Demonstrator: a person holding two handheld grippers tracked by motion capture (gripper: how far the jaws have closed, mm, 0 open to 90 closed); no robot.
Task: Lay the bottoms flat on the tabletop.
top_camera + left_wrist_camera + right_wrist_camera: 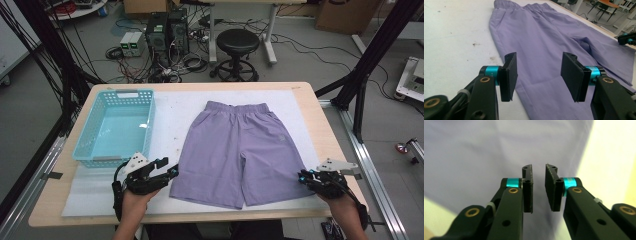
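A pair of purple shorts (240,150) lay flat on the white mat (170,115) covering the wooden table (320,125), waistband toward the far edge and both leg hems toward the near edge. A turquoise basket (107,105) stood to the left of the shorts, near the table's left side, apart from the fabric.

The left gripper (167,169) sat at the near left, just beside the hem of the shorts' left leg. In the left gripper view its jaws stood well apart, the left gripper (539,75) hovering over the outer edge of that leg with nothing pinched between the pads; the shorts (554,42) stretched away toward the waistband.

The right gripper (303,176) was at the near right, at the outer corner of the right leg's hem, held by the person's right hand (345,205). In the right gripper view the right gripper (539,187) had its jaws drawn close with a narrow gap between them, and no cloth was caught in that gap; blurred purple fabric (486,157) lay beyond the tips.
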